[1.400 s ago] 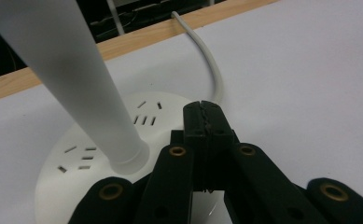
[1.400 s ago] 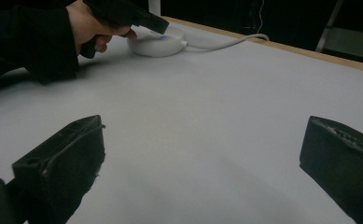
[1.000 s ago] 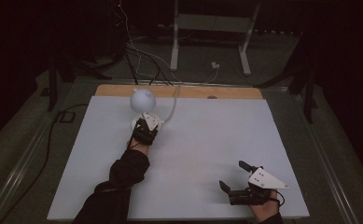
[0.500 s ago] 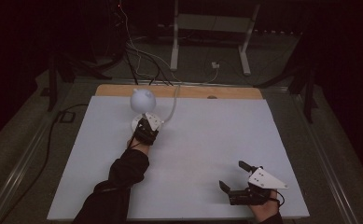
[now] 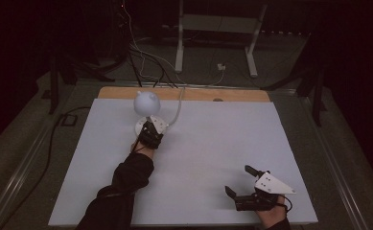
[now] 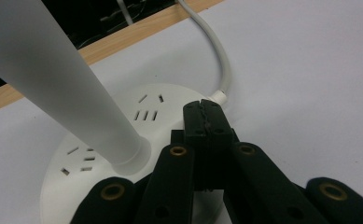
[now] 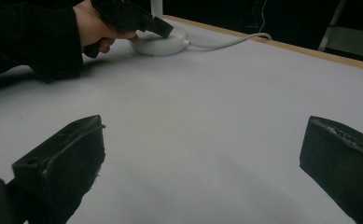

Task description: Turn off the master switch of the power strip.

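Pressing down on the round white lamp base (image 6: 123, 154) with the left hand-held gripper (image 6: 206, 116), jaws squeezed fully together with nothing between them, tips sitting on the base's top close to where the white cable (image 6: 216, 56) plugs in. Sitting toward the far left of the white bench (image 5: 208, 143), that lamp (image 5: 147, 103), with its globe head up on a tapered white stem (image 6: 53, 79) rising from the base's middle. Showing little socket slots on the base's top surface on both sides of the stem. Running off the base toward the far wooden edge (image 5: 241, 95) of the bench, the cable curving as it goes. Resting way over at the near right corner, well apart from the lamp, the right hand-held gripper (image 5: 241, 181), jaws spread wide and gripping nothing, just bare bench between them. Reaching in from the near side, a dark sleeve (image 5: 126, 182) behind the left hand-held gripper.
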Tool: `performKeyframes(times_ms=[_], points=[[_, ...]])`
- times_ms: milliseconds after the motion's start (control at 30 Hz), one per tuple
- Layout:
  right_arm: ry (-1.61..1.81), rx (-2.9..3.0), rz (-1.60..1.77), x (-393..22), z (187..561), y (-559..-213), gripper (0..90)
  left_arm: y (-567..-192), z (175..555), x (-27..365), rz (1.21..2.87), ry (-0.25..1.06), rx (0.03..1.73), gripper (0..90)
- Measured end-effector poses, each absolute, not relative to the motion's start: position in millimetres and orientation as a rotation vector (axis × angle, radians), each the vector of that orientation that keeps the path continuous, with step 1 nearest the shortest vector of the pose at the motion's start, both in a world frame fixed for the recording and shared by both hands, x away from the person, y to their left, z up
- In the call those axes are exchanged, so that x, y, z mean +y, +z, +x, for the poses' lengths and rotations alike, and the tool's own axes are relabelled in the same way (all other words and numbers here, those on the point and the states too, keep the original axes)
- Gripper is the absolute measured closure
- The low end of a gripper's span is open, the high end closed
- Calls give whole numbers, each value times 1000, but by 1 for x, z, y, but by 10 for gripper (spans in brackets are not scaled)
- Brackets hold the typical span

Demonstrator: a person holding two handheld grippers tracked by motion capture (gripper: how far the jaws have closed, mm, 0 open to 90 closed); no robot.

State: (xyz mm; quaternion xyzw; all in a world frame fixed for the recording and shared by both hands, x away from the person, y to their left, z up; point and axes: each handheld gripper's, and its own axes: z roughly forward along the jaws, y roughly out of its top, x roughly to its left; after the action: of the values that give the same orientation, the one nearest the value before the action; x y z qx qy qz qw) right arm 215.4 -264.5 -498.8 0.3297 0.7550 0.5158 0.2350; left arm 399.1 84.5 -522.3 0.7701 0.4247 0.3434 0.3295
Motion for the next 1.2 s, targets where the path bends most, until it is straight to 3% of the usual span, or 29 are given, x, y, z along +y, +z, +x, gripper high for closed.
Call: performKeyframes(times_ms=[1200], points=[[1415, 2078, 905, -264, 216, -499, 0, -513, 408, 81, 2145, 855, 1091, 900]])
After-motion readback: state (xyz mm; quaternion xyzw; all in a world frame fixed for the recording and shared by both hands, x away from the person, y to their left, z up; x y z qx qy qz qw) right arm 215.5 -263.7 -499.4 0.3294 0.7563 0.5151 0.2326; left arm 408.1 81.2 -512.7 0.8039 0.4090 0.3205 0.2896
